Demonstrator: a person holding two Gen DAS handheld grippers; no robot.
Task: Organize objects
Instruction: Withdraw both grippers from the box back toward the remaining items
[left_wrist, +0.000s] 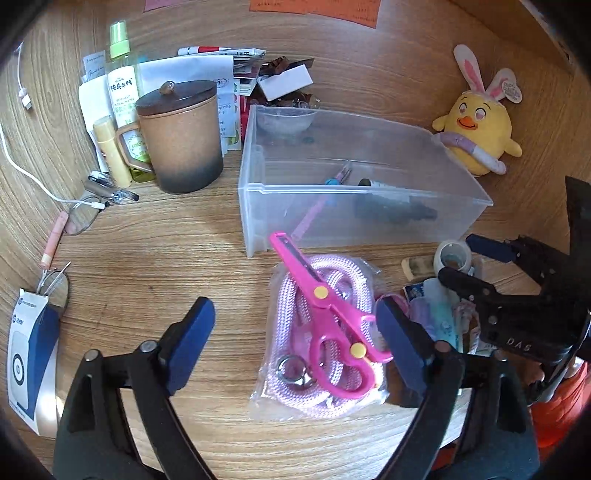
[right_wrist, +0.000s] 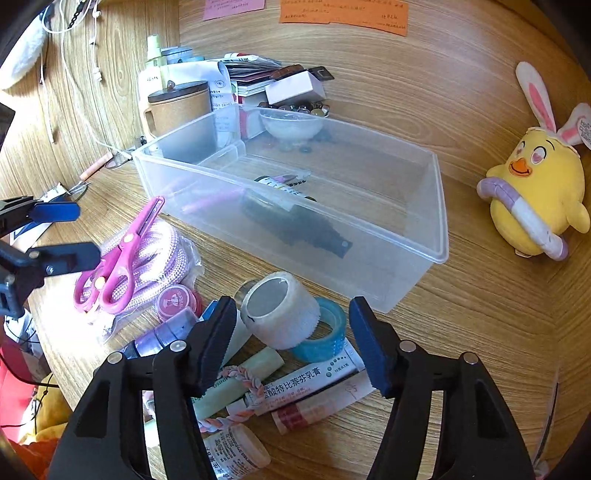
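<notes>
Pink scissors (left_wrist: 325, 314) lie on a bagged coil of pink rope (left_wrist: 295, 373) in front of a clear plastic bin (left_wrist: 258, 206). My left gripper (left_wrist: 295, 332) hovers open over them, its right pad beside the scissor handles and its left pad over bare table. In the right wrist view my right gripper (right_wrist: 295, 343) stands open around a white tape roll (right_wrist: 280, 310) that rests against a blue tape roll (right_wrist: 327, 338); the pads do not press on it. The bin (right_wrist: 439, 221) holds a pen and a dark flat object (right_wrist: 306, 225).
A lidded brown mug (left_wrist: 181, 136), a spray bottle and papers crowd the back left. A yellow plush chick (right_wrist: 535, 199) sits right of the bin. Tubes, a small bottle and a braided cord (right_wrist: 251, 384) lie under the right gripper. A blue-white box (left_wrist: 29, 354) lies at the left edge.
</notes>
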